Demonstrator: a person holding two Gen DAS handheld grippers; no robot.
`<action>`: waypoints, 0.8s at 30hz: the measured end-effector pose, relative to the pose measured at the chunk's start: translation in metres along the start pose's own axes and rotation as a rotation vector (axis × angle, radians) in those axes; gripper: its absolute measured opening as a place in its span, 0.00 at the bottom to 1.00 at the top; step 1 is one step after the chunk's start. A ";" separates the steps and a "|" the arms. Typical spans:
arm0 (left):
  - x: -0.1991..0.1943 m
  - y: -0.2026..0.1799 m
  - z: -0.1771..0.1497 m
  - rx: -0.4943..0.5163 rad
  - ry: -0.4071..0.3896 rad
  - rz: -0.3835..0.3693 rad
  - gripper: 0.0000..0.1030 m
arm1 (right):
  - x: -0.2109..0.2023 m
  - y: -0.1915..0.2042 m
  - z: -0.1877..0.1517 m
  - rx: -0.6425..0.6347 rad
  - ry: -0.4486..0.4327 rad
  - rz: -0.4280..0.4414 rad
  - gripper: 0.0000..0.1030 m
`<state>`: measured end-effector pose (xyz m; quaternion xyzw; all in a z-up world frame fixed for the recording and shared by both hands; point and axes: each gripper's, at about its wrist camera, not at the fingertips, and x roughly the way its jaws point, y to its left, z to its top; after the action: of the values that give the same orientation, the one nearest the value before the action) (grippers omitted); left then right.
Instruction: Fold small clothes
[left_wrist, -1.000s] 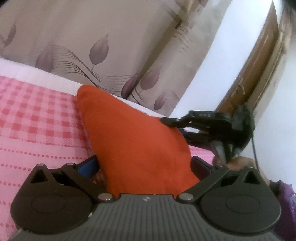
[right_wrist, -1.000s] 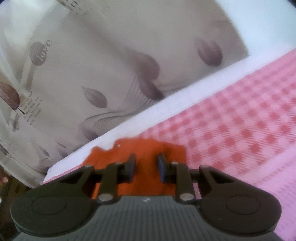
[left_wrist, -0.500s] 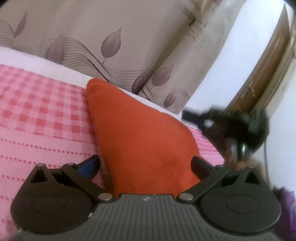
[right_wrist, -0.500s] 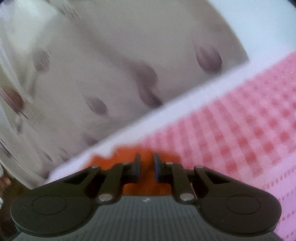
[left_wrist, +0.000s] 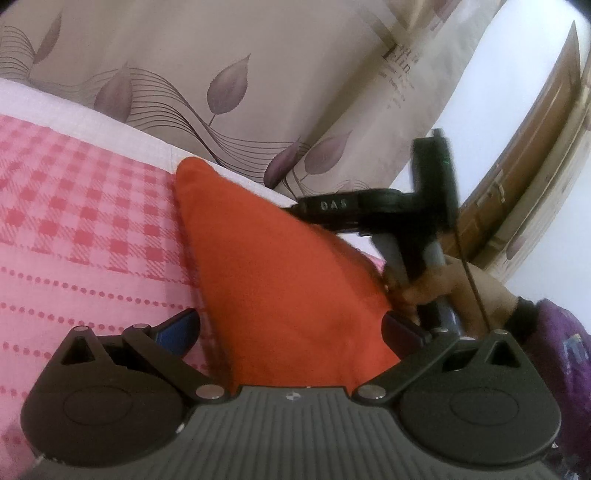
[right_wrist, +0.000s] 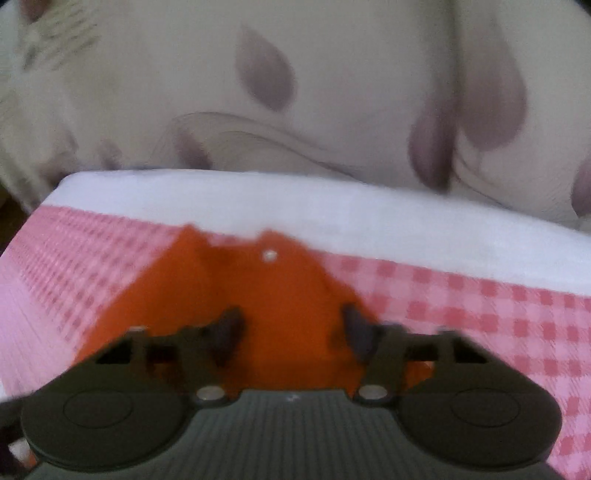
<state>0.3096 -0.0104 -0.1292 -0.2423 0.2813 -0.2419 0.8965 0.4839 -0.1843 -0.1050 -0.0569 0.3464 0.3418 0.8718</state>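
An orange garment (left_wrist: 280, 273) lies on the pink checked sheet (left_wrist: 85, 206), folded to a point at its far end. My left gripper (left_wrist: 290, 326) stands wide open, and the near part of the garment lies between its fingers without being pressed. In the left wrist view my right gripper (left_wrist: 299, 210) shows side-on, its tips at the garment's far right edge and a hand (left_wrist: 424, 284) on its handle. In the blurred right wrist view the right gripper (right_wrist: 293, 332) hovers over the orange garment (right_wrist: 258, 295). Its jaws are opening and clamp nothing. A white snap (right_wrist: 270, 254) shows near the collar.
A beige leaf-print curtain (left_wrist: 229, 81) hangs close behind the bed. A white strip of bedding (right_wrist: 332, 210) borders the sheet's far side. A wooden door (left_wrist: 535, 155) stands at the right, and a purple sleeve (left_wrist: 565, 343) is near my left gripper.
The right gripper's jaws have spread from nearly shut to clearly apart. Its view has rolled level and shifted along the bed. The left gripper and the garment have stayed put.
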 end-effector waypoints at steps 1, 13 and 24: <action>0.000 0.000 0.000 0.001 0.001 0.001 1.00 | -0.006 0.008 -0.002 -0.045 -0.027 -0.037 0.25; 0.000 0.000 -0.001 0.003 0.001 0.003 1.00 | 0.008 -0.003 0.001 0.006 -0.178 -0.125 0.09; -0.001 0.003 0.001 -0.005 -0.010 0.027 1.00 | 0.028 -0.026 0.005 0.066 -0.158 -0.184 0.07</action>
<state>0.3107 -0.0073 -0.1296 -0.2419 0.2804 -0.2280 0.9005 0.5178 -0.1864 -0.1230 -0.0325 0.2812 0.2520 0.9254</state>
